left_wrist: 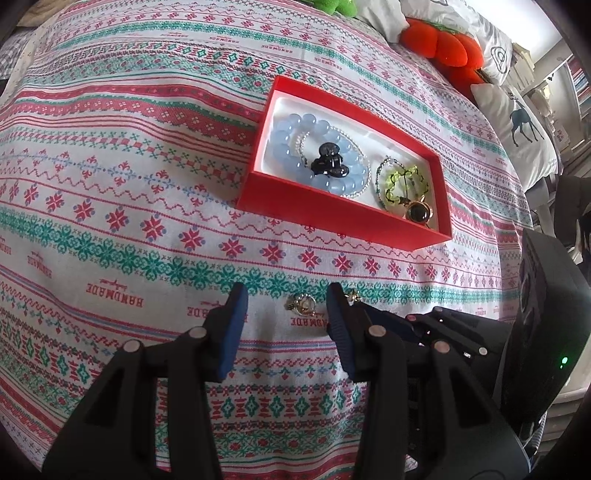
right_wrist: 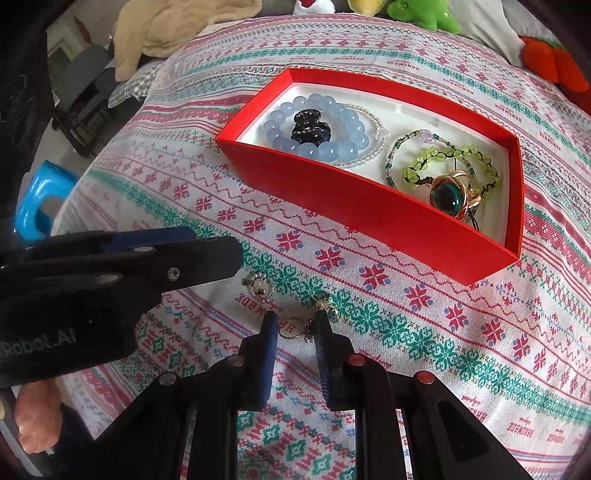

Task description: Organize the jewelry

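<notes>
A red box (left_wrist: 343, 225) (right_wrist: 369, 206) lies on the patterned cloth. It holds a blue bead bracelet (right_wrist: 325, 147), a black hair claw (right_wrist: 308, 127), a green bead bracelet (right_wrist: 436, 157) and a gold ring with a dark green stone (right_wrist: 448, 195). My left gripper (left_wrist: 286, 293) is open low over the cloth. A small pearl piece (left_wrist: 301, 304) (right_wrist: 258, 286) lies between its fingers, untouched. My right gripper (right_wrist: 296, 317) stands beside it with its jaws narrowly apart around a small gold piece (right_wrist: 295, 328). The pads do not visibly press on it.
Orange and green plush toys (left_wrist: 454, 48) (right_wrist: 424, 14) and white pillows (left_wrist: 517, 122) lie at the far edge of the bed. A cream blanket (right_wrist: 170, 26) is at the far left. A blue plastic object (right_wrist: 37, 203) and a person's hand (right_wrist: 37, 417) are at the left edge.
</notes>
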{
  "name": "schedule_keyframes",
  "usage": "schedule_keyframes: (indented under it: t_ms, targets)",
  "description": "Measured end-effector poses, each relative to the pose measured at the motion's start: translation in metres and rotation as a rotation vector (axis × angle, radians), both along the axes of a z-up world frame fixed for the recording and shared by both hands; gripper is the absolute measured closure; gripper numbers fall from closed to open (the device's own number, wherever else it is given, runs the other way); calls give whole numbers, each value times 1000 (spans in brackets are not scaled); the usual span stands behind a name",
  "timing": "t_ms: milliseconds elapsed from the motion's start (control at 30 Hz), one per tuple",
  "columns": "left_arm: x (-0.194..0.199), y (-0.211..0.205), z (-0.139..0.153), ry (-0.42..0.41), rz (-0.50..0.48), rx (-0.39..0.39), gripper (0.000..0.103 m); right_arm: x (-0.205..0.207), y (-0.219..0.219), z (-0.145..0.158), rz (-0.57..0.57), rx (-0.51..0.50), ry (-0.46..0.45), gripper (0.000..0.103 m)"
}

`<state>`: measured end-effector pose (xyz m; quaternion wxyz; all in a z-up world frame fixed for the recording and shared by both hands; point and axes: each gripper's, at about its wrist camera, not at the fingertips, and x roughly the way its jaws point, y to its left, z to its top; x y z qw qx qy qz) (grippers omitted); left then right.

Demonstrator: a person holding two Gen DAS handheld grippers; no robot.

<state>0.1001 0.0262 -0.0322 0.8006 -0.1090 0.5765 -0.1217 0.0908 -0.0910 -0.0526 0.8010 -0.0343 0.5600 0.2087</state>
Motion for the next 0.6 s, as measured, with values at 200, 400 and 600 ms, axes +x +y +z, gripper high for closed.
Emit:
schedule_keyframes:
  t_ms: [200, 400, 600]
  targets:
    - [-1, -10, -4, 5, -41, 18, 57, -4, -27, 18, -39, 50, -18, 83]
    - [-5, -26, -8, -7, -101, 58, 59, 4, -64, 24, -140, 92, -28, 83]
    - [-2, -37, -18, 0, -125, 100, 78, 6, -63, 24, -156, 97, -22, 83]
